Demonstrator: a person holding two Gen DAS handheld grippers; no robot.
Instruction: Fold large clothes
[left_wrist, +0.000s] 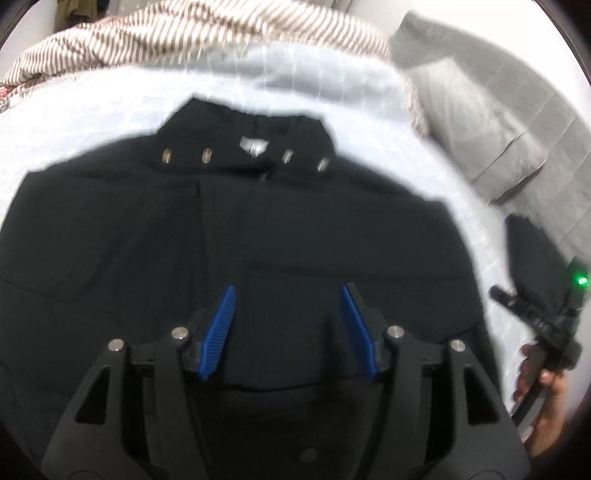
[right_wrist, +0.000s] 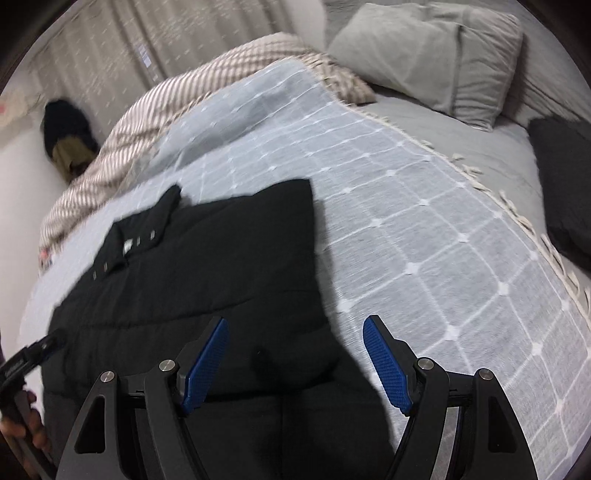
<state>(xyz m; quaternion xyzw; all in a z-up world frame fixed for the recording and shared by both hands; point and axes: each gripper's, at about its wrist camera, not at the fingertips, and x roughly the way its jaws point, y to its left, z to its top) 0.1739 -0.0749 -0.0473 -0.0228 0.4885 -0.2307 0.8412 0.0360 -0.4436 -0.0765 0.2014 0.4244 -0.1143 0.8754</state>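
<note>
A black padded jacket (left_wrist: 229, 229) lies flat on the bed, collar with metal snaps (left_wrist: 243, 155) at the far end. My left gripper (left_wrist: 288, 291) is open and empty, hovering over the jacket's lower middle. My right gripper (right_wrist: 295, 325) is open and empty, over the jacket's right edge (right_wrist: 221, 280), with its right finger above the bedspread. The right gripper also shows at the right edge of the left wrist view (left_wrist: 546, 317), held in a hand. The left gripper's body shows at the left edge of the right wrist view (right_wrist: 26, 362).
The jacket rests on a pale blue grid-patterned bedspread (right_wrist: 424, 221). A striped blanket (left_wrist: 184, 33) is bunched at the far side. Grey pillows (right_wrist: 436, 55) and a dark cushion (right_wrist: 565, 184) lie to the right. A dark garment (left_wrist: 532, 254) lies beside the jacket.
</note>
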